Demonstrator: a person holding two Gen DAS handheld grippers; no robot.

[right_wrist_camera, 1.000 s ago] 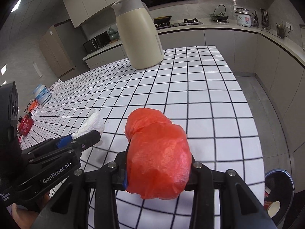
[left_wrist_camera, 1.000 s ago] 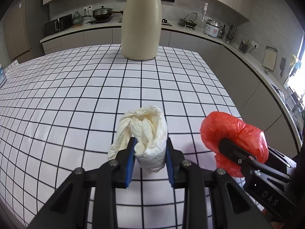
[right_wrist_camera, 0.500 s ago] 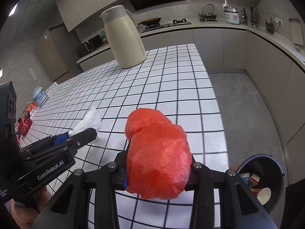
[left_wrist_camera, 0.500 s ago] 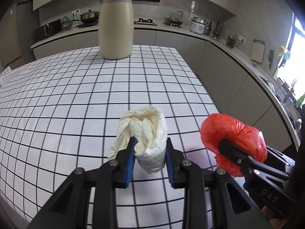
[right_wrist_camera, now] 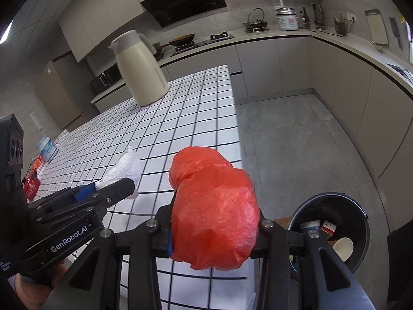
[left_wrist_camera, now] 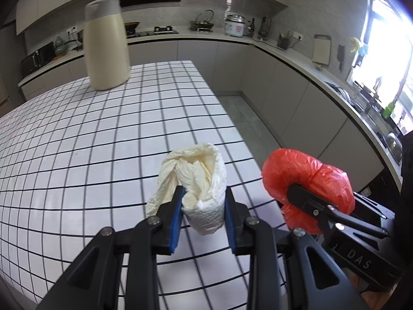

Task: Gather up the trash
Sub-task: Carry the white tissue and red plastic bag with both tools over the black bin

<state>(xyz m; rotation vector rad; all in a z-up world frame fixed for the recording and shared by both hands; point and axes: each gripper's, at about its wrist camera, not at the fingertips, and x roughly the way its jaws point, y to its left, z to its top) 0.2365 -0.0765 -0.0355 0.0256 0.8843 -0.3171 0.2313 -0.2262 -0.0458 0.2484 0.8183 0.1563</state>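
Observation:
My left gripper (left_wrist_camera: pixel 202 206) is shut on a crumpled white paper towel (left_wrist_camera: pixel 198 180), held above the white tiled counter (left_wrist_camera: pixel 90 142) near its right edge. In the right wrist view the same left gripper (right_wrist_camera: pixel 117 190) and paper towel (right_wrist_camera: pixel 125 166) show at the left. My right gripper (right_wrist_camera: pixel 214 222) is shut on a bunched red plastic bag (right_wrist_camera: pixel 214 211), which fills the gap between its jaws; the red bag (left_wrist_camera: pixel 307 178) also appears at the right of the left wrist view. On the floor below the counter corner stands a round black bin (right_wrist_camera: pixel 333 227) holding cups and packaging.
A tall cream thermos jug (left_wrist_camera: pixel 105 44) stands at the counter's far end. A small blue-lidded jar (right_wrist_camera: pixel 46 147) and red items (right_wrist_camera: pixel 31 184) sit at the counter's left side. Grey floor (right_wrist_camera: pixel 296 142) runs between the counter and the curved grey cabinets (right_wrist_camera: pixel 361 82).
Both grippers have travelled rightward toward the counter's edge with their loads still held. The bin has come into fuller view in the right wrist view, and the jug has shifted left.

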